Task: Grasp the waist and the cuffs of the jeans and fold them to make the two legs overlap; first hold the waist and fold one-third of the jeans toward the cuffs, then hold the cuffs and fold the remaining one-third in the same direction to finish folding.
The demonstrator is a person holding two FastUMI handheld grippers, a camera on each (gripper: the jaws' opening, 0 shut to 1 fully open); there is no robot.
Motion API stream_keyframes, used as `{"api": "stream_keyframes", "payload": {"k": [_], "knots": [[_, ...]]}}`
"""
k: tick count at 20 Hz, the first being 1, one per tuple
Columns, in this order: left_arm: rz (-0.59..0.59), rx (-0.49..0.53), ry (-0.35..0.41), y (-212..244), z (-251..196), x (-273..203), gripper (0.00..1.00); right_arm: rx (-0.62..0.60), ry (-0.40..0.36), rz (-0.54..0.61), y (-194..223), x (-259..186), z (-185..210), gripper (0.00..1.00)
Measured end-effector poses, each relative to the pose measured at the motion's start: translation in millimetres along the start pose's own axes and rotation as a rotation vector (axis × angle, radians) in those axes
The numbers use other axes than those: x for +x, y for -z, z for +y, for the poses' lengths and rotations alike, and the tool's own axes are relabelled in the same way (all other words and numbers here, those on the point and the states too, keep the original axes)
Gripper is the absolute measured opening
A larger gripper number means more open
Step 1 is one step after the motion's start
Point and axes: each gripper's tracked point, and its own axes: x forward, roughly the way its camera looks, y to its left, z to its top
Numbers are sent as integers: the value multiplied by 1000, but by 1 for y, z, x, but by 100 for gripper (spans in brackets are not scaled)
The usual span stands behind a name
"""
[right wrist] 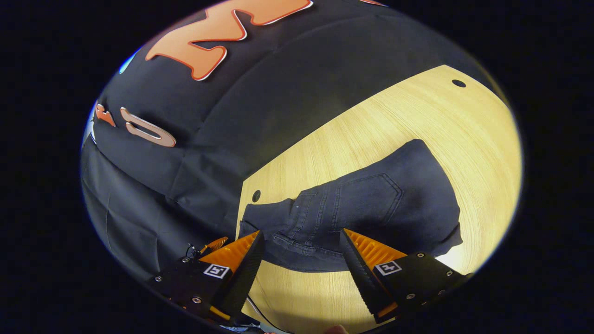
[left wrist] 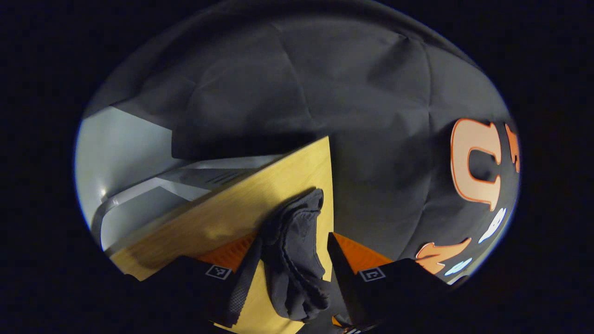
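Dark jeans (right wrist: 371,204) lie on the light wooden table (right wrist: 417,116), waistband and a back pocket facing me in the right gripper view. My right gripper (right wrist: 301,241) is open just above the waistband, one finger on each side of it, not touching. In the left gripper view a bunched end of the jeans (left wrist: 297,250) lies between the fingers of my left gripper (left wrist: 293,239). Its jaws stand wide and a strip of table shows beside the right finger. I cannot tell which end of the jeans this is.
The black cloth wall (right wrist: 185,139) hangs close behind the table's edge. Two small holes (right wrist: 255,195) mark the tabletop. In the left gripper view a grey metal frame (left wrist: 162,185) runs past the table's far side.
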Motion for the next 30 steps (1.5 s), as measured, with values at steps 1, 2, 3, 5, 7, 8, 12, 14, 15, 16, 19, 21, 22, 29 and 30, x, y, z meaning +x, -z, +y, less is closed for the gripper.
{"api": "stream_keyframes", "payload": {"k": [1, 2, 3, 5, 7, 8, 12, 14, 15, 16, 19, 21, 22, 29, 30], "knots": [[11, 31, -73, 3, 10, 7, 63, 19, -7, -8, -2, -2, 0, 98], [-8, 52, -79, 10, 8, 18, 42, 35, -10, -15, -5, -4, -1, 98], [-13, 71, -78, 11, 7, 26, 21, 43, -10, -22, -7, -5, -2, 98], [-23, 138, -83, 12, -6, 20, 6, 40, 4, -25, -7, -10, -9, 98], [-62, 182, -43, 10, -33, 3, 6, 24, 1, -35, -9, -16, -10, 98], [-81, 211, -20, 10, -50, -13, 6, 18, 1, -38, -10, -20, -11, 98], [-106, 376, 78, 35, -127, -69, 6, -2, -18, -74, -21, -40, -14, 98], [-101, 448, 128, 64, -170, -87, 6, 4, -42, -98, -29, -53, -14, 98], [-88, 473, 159, 83, -193, -94, 6, 9, -56, -111, -33, -61, -15, 98], [-78, 495, 187, 101, -214, -101, 5, 14, -68, -123, -38, -69, -18, 98], [-41, 583, 217, 162, -255, -98, 6, 22, -96, -161, -50, -98, -32, 98], [-19, 626, 231, 206, -279, -91, 6, 19, -92, -180, -58, -119, -52, 98], [0, 647, 238, 229, -290, -89, 6, 20, -87, -193, -62, -132, -64, 98], [147, 743, 212, 383, -301, -44, 6, 65, -45, -252, -85, -200, -147, 98], [171, 752, 202, 409, -295, -34, 4, 75, -39, -257, -86, -209, -157, 98]]}}
